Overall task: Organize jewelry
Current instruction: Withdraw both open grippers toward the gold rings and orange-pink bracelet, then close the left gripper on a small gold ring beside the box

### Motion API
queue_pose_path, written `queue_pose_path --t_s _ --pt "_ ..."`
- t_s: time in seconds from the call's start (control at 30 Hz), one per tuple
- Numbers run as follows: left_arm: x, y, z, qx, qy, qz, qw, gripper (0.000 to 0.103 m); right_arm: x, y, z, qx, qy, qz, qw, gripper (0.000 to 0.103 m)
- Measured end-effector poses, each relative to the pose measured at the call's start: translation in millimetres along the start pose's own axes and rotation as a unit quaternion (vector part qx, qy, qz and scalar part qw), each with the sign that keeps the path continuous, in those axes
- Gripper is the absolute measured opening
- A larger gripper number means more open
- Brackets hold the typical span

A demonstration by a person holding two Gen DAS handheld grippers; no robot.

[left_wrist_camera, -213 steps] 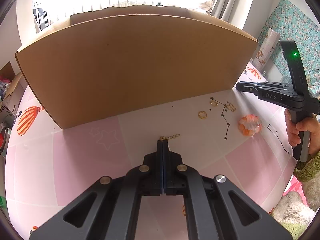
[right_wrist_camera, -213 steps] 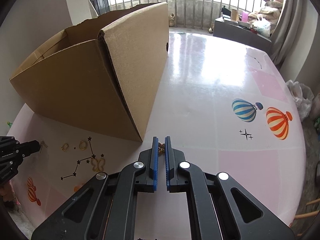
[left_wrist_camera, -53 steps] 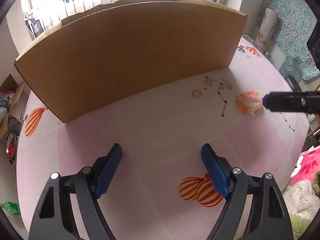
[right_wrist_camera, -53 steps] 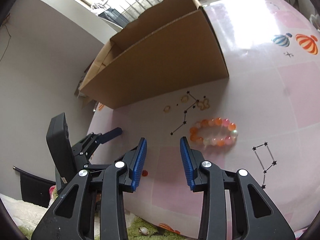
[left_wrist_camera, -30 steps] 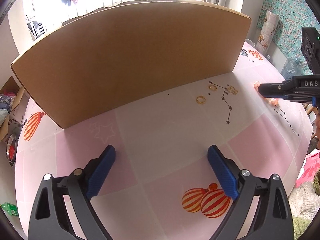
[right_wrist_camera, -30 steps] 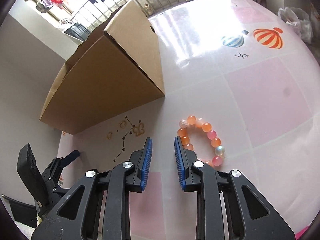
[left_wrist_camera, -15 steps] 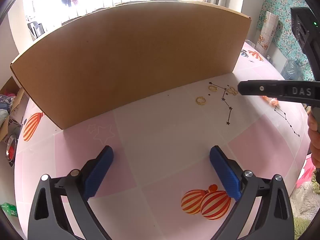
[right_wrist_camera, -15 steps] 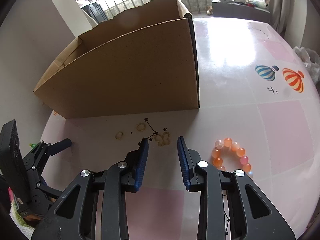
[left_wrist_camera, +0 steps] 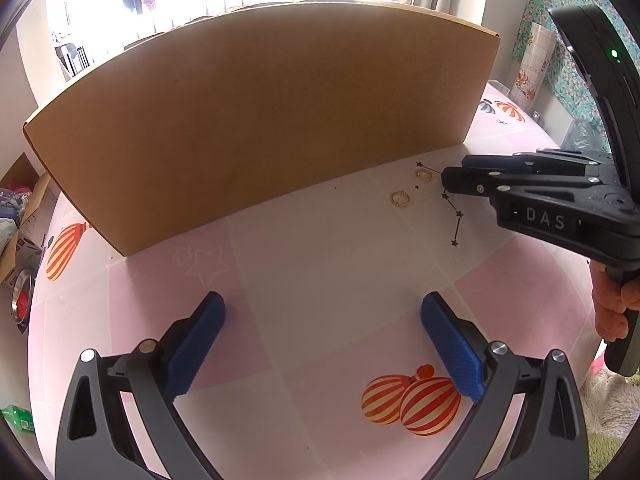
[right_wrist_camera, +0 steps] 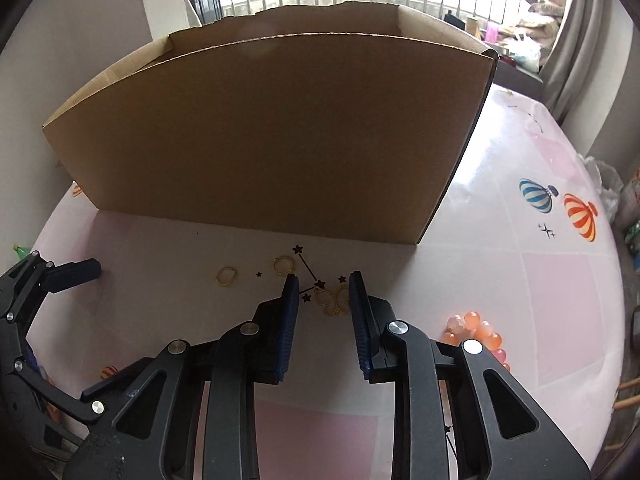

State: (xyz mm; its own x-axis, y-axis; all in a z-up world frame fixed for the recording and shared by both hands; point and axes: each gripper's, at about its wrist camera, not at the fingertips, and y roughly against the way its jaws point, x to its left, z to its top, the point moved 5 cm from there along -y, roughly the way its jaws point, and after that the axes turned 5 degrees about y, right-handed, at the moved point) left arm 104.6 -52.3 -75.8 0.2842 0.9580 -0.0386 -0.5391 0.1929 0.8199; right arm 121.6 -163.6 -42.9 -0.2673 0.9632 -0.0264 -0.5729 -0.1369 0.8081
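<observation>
A gold butterfly charm [right_wrist_camera: 332, 301] lies flat on the pink table [right_wrist_camera: 552, 280], between the blue pads of my right gripper [right_wrist_camera: 324, 280]. Its jaws are closing, and a gap still shows on both sides of the charm. Two gold rings [right_wrist_camera: 226, 276] [right_wrist_camera: 285, 265] lie just left of it. An orange bead bracelet [right_wrist_camera: 476, 332] sits to the right, partly hidden behind the right finger. My left gripper [left_wrist_camera: 323, 300] stands wide open over bare table, nothing between its pads. From the left wrist, the right gripper [left_wrist_camera: 452, 180] reaches in beside the rings [left_wrist_camera: 399, 199] and hides the charm.
A tall open cardboard box [right_wrist_camera: 280, 132] stands close behind the jewelry. A person's hand [left_wrist_camera: 612, 308] holds the right gripper's handle. Balloon prints [left_wrist_camera: 412, 404] mark the tabletop. The table's rounded edge and a fluffy rug [left_wrist_camera: 604, 412] lie at the lower right.
The right gripper swung left, from over the bead bracelet to astride the butterfly charm, and rolled level. Its jaws widened a little, then narrowed. The left gripper stayed put, open.
</observation>
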Motion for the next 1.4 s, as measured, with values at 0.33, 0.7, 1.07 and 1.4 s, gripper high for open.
queue_pose_path --t_s 0.33,0.7,1.07,1.4 --pt "0.6 2.7 2.5 -0.005 0.003 0.009 0.9999 0.096 -14.5 3.5 -4.7 0.000 -0.039 0.034 0.999 0.015" --pt "-23.4 7.4 33.2 -0.051 0.002 -0.059 0.9969 0.089 -35.6 3.2 -3.8 0.002 -0.060 0.055 0.997 0.015" --pt "-47.1 -11.5 51.6 -0.034 -0.028 -0.103 0.9937 0.041 -42.4 8.9 -5.8 -0.006 -0.076 0.069 0.995 0.015" --pt "-50.1 -20.9 49.1 -0.021 -0.031 -0.103 0.9940 0.013 -47.8 14.1 -25.6 -0.017 -0.078 0.084 0.993 0.015"
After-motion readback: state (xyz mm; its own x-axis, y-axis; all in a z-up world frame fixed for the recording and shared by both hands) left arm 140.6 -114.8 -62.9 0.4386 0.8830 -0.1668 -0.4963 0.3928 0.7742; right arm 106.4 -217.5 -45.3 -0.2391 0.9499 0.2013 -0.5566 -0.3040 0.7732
